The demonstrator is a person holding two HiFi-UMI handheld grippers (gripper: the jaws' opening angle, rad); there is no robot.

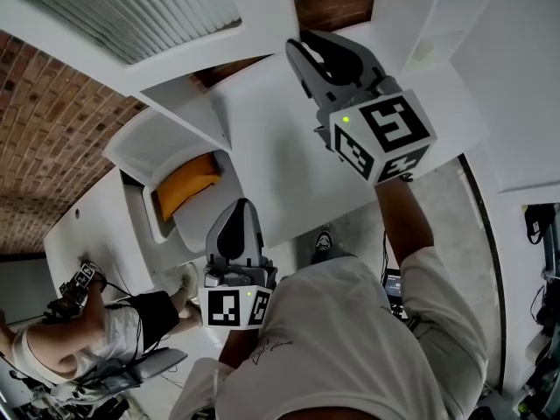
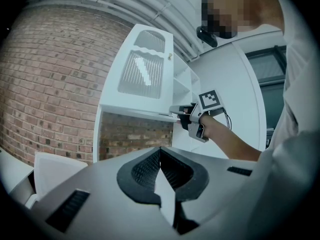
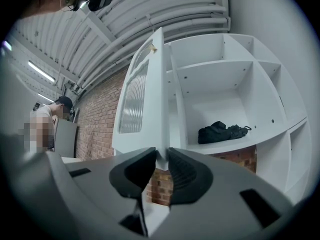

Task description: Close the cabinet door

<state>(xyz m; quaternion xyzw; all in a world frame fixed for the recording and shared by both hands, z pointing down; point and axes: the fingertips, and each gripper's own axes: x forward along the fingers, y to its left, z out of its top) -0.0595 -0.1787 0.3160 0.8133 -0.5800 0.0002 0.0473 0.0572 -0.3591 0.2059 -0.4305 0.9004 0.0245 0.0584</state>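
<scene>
The right gripper (image 3: pixel 161 155) is pinching the bottom edge of the white cabinet door (image 3: pixel 134 96), with its jaws closed on the thin panel near the free lower corner. In the right gripper view the door is standing edge-on in the centre of the frame, swung well out from the open cabinet (image 3: pixel 220 69). The cabinet's white shelves are filling the right half of that frame. A black bundle (image 3: pixel 222 131) is lying on one shelf at centre right. A ribbed glass pane is showing in the door's face, left of centre.

The step in hand appears to be swinging the door shut. To do it well, the grip should probably be firm while the wrist is turning with the door, following its arc towards the shelves rather than pushing straight. The jaws would need to let go before the edge meets the frame, so that they are not trapped.

The right forearm (image 1: pixel 404 226) is reaching up and forward, running from lower right towards the centre of the head view. The left gripper (image 2: pixel 160 151) is hanging low by the chest, at lower centre of the head view. Its jaws are closed together on nothing, and it is pointing towards the cabinet and a brick wall (image 2: pixel 50 84).
</scene>
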